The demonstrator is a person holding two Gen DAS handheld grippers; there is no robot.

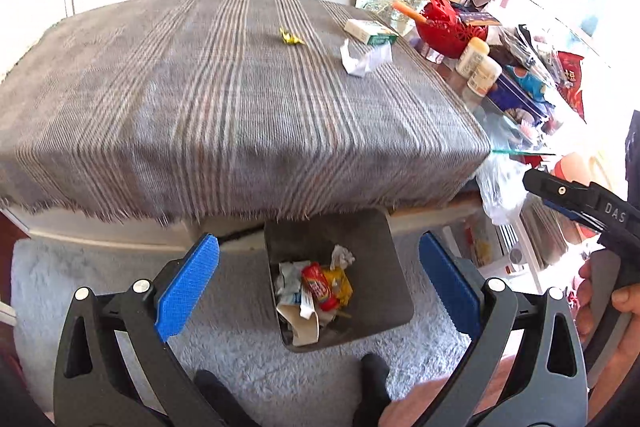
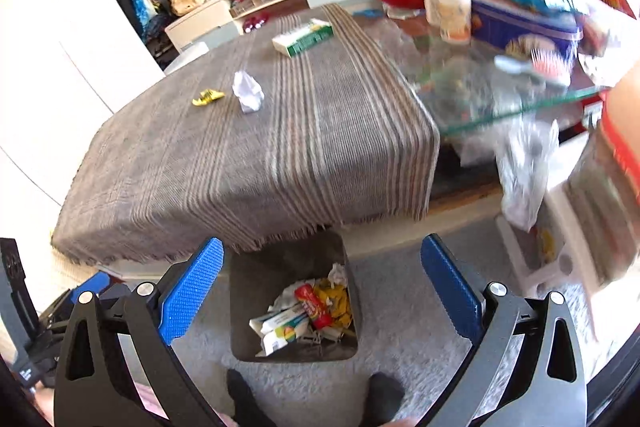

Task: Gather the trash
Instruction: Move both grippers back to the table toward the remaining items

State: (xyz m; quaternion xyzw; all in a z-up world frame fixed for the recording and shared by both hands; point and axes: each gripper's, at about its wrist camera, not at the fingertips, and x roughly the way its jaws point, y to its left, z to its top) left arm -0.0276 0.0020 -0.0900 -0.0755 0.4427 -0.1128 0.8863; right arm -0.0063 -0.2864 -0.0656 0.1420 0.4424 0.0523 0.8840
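While both grippers hang over the bin, neither one's got anything in it: the left gripper [image 1: 318,287] has its blue pads [image 1: 188,287] spread wide with nothing between them, and the right gripper [image 2: 322,287] is the same, jaws wide apart and empty. Right below them sits the dark trash bin [image 1: 384,259] on a pale fluffy rug [image 1: 80,287], pushed up against the edge of the table. It's already got a pile in it: crumpled white paper, a red wrapper [image 1: 318,287], some yellow wrapper bits, and in the right wrist view what looks like a flattened white box [image 2: 280,327]. Up on the table, a grey striped cloth [image 1: 200,87] covers most of the top and hangs over the near edge with a fringe. Trash on the cloth: a small yellow wrapper [image 1: 291,37], a crumpled white paper ball [image 1: 362,61] just beside it, and a white-and-green box [image 1: 370,31] a little further back, near the paper. Off the cloth, on the bare glass part of the table, it's a mess: a red basket [image 1: 448,27], a couple of white bottles [image 1: 480,67], snack bags, a blue tin. A clear plastic bag [image 1: 500,187] hangs off the table edge. The left wrist view catches the right gripper's black body at the right edge with a hand [image 1: 616,311] on its grip. Dark-socked feet [image 2: 384,395] show at the bottom on the rug.
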